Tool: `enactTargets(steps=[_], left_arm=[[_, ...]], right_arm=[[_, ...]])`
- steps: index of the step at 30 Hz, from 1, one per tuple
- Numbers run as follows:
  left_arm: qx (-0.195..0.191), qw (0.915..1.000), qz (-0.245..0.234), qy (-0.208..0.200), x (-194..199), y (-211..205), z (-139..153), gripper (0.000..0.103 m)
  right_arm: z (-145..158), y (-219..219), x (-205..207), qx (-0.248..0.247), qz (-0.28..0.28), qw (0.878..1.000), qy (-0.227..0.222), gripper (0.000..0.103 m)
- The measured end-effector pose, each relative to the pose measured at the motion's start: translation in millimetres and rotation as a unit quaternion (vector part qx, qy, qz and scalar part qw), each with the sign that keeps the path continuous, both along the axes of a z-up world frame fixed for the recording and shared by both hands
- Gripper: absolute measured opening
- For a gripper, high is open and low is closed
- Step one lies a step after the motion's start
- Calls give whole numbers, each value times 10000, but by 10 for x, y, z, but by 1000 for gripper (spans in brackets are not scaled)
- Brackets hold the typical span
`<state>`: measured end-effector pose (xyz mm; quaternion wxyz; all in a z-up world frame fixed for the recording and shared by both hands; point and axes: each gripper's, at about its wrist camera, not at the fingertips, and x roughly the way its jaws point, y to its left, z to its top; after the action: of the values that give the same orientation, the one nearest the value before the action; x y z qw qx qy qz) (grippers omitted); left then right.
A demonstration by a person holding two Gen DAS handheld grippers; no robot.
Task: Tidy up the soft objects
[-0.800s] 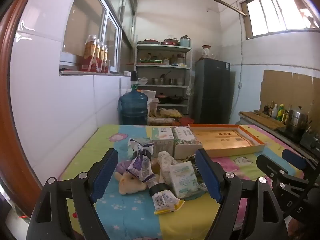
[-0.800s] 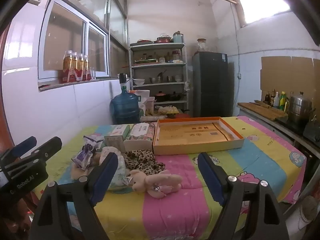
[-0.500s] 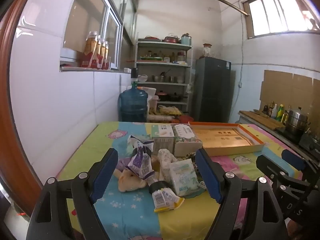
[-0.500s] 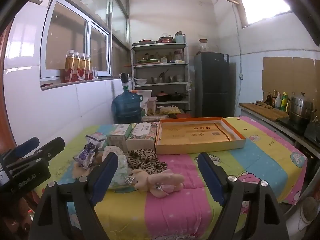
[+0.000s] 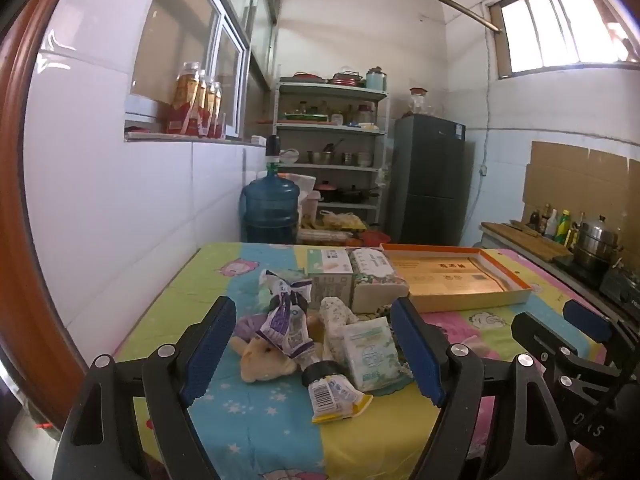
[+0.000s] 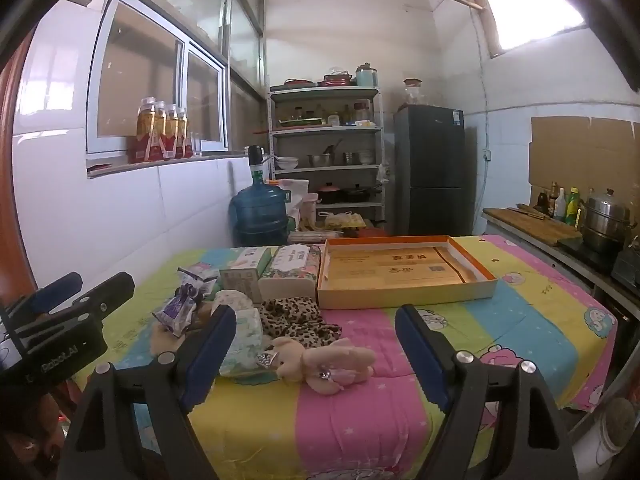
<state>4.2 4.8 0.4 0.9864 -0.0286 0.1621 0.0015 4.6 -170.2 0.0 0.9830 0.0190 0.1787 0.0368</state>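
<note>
Left gripper point(image 5: 312, 348): jaws fully apart, holding nothing. Right gripper point(image 6: 316, 354): jaws fully apart, holding nothing. Both hover above the near edge of the table point(image 6: 520, 320). Landmark: orange tray point(image 6: 404, 276) at the table's far side. Left of the tray stand two tissue boxes point(image 6: 290, 270). Nearer than the boxes lies the soft pile: leopard cloth point(image 6: 298, 318), pink plush point(image 6: 332, 360), tan plush point(image 5: 260, 360), tissue pack point(image 5: 370, 354), purple packet point(image 5: 286, 326).

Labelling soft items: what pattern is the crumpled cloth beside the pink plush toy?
Leopard print, brown and black; the cloth shows best in the right wrist view.
</note>
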Motion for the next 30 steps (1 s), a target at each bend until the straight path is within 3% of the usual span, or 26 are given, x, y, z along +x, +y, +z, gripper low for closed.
enactTargets(steps=[30], left_arm=[[-7, 10000, 32, 56, -48, 57, -45, 81]], right_arm=[[3, -8, 10, -115, -51, 9999, -58, 82]])
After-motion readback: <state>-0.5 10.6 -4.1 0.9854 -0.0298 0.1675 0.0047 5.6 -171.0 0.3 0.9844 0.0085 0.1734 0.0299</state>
